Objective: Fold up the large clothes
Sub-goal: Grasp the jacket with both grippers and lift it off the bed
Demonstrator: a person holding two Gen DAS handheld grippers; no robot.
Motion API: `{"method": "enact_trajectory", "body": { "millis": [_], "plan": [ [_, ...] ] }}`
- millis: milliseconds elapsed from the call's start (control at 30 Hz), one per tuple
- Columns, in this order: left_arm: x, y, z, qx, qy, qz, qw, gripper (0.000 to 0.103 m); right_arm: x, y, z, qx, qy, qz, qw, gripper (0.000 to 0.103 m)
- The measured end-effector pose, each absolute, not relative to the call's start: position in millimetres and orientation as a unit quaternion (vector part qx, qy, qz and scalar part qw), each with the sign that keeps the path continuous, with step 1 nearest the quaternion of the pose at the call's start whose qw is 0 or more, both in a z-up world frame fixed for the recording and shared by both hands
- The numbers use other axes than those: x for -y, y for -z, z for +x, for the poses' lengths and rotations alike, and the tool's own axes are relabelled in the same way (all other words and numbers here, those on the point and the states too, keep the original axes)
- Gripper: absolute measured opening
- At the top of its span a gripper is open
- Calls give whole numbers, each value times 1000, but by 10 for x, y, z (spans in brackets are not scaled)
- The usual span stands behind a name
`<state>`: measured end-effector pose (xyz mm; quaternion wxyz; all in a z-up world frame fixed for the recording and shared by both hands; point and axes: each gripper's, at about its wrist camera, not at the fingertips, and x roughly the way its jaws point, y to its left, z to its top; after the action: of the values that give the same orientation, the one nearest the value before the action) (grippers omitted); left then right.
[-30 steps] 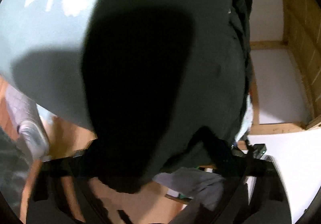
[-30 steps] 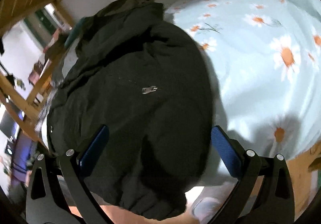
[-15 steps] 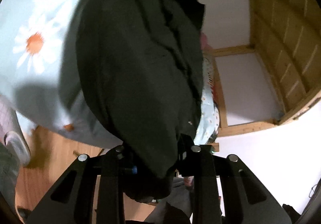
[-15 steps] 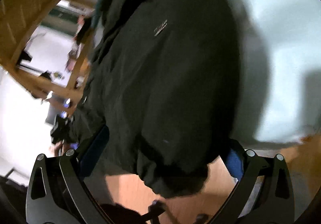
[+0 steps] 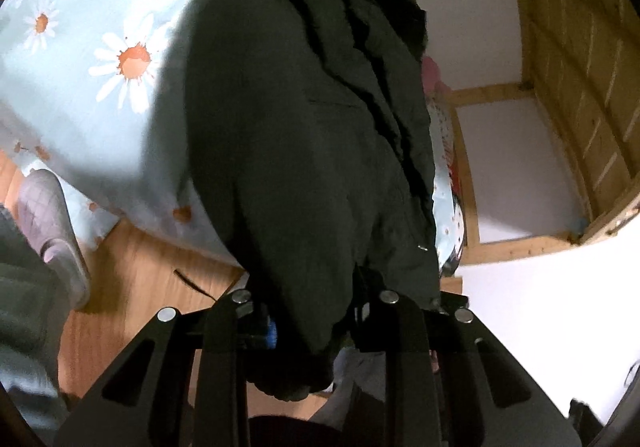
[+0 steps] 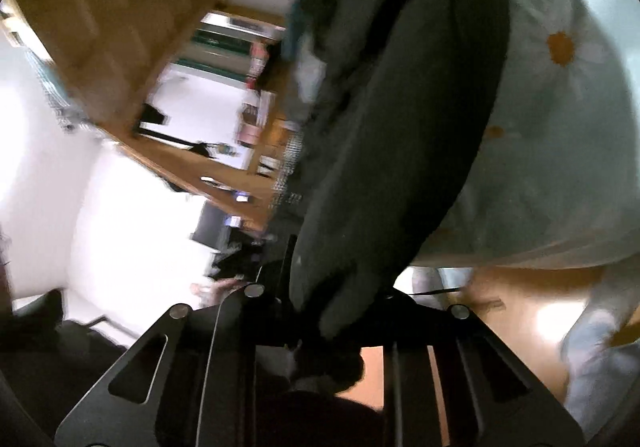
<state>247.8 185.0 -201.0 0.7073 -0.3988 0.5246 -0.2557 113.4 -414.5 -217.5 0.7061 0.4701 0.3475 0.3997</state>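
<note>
**Both grippers clamped on the dark jacket at the bed's edge**

At the near edge of the left wrist view, we are seeing the left gripper [image 5: 316, 311] clenched on the hem of the dark jacket [image 5: 304, 135], a fold of cloth bunched between its jaws and hanging below them. In the right wrist view, the right gripper [image 6: 320, 311] is grasping another part of the same jacket [image 6: 400, 135]; its jaws have just been closing, and cloth is pinched between them. That view is blurred, so we are not making out which part of the garment it is gripping.

Just beyond the left gripper, the jacket is stretching away over the daisy bedcover [image 5: 100, 59], with its near end lifted off the bed's edge and its far end bunched in folds. A metal snap [image 5: 423, 247] is showing on its right side. To the near left, below the bedcover, we are seeing the wooden floor [image 5: 120, 271] and a grey slipper [image 5: 52, 231].

Farther off, to the right, a wooden bed frame [image 5: 576, 59] is standing against a white wall [image 5: 512, 167]. In the right wrist view, the bedcover [image 6: 560, 127] is lying to the right of the jacket, and blurred wooden shelves [image 6: 120, 19] are showing to the far left.
</note>
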Motion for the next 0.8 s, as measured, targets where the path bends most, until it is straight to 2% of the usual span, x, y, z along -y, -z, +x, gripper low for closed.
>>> {"method": "enact_trajectory", "body": {
  "millis": [300,567,800],
  "plan": [
    [-1839,1160,2454,-507,330,-334,723,23,4467,1518,780,-225,-442,525,692,20],
    [-1834,497,2990,-434,397,-332,737,23,4523,814,1402,-135,-517,506,677,20],
    [-1989,277,3633,-397,415,-394,718,23,4882,627,1973,-77,-519,528,668,20]
  ]
}}
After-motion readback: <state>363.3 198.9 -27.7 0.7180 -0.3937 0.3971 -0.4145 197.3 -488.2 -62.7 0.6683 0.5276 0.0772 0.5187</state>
